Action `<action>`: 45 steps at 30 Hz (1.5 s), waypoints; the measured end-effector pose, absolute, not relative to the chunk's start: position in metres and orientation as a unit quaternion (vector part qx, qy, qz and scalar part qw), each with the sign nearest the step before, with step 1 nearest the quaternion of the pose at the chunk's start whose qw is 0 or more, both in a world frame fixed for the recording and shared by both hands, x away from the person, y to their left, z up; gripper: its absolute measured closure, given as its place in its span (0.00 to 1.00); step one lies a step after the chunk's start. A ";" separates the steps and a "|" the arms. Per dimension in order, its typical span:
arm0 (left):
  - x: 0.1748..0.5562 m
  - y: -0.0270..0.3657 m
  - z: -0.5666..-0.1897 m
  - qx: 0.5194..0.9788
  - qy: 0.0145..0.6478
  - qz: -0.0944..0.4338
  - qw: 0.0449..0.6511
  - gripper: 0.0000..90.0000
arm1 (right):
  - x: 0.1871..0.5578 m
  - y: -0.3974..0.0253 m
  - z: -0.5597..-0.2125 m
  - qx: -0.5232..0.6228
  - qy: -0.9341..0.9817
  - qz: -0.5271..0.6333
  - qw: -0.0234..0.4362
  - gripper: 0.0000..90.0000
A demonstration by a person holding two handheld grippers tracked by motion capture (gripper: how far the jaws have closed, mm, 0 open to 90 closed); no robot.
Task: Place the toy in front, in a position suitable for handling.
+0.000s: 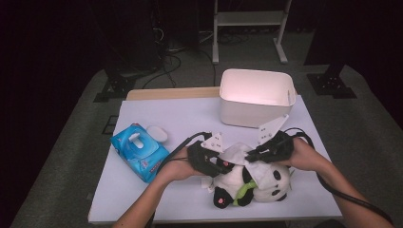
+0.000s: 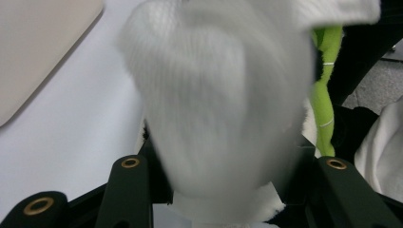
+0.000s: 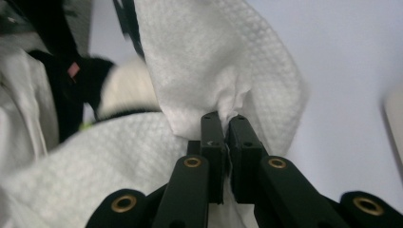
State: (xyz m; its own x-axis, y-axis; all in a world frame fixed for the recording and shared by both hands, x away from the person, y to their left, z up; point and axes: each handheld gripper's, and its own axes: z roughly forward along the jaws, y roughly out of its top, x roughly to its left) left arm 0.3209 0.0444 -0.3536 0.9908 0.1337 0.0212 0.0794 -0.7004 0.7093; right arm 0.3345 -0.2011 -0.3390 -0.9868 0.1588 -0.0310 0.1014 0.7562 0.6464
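A black-and-white panda plush (image 1: 263, 183) with a green scarf (image 2: 325, 104) lies on the white table near the front edge. A white textured wipe (image 1: 237, 152) is draped over its upper side. My left gripper (image 1: 219, 166) comes in from the left, and its jaws hold a white furry part of the panda (image 2: 218, 104). My right gripper (image 1: 252, 154) reaches in from the right and is shut on a pinched fold of the wipe (image 3: 214, 61), right above the panda (image 3: 123, 95). Both grippers sit close together, each held by a hand.
A blue pack of wet wipes (image 1: 140, 152) lies at the left with its white flap (image 1: 157, 133) open. A white bin (image 1: 256, 97) stands at the back right of the table (image 1: 157, 199). Cables trail from both grippers toward the front.
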 end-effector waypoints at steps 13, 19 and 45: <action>0.318 0.039 -0.349 0.925 0.043 0.033 0.375 0.56 | 0.338 -0.204 -0.344 0.080 0.925 0.370 0.037 0.94; 0.321 0.039 -0.350 0.924 0.055 0.033 0.377 0.56 | 0.335 -0.203 -0.340 0.078 0.922 0.377 0.034 0.94; 0.317 0.048 -0.352 0.921 0.055 0.032 0.385 0.56 | 0.330 -0.212 -0.334 0.076 0.939 0.332 0.044 0.94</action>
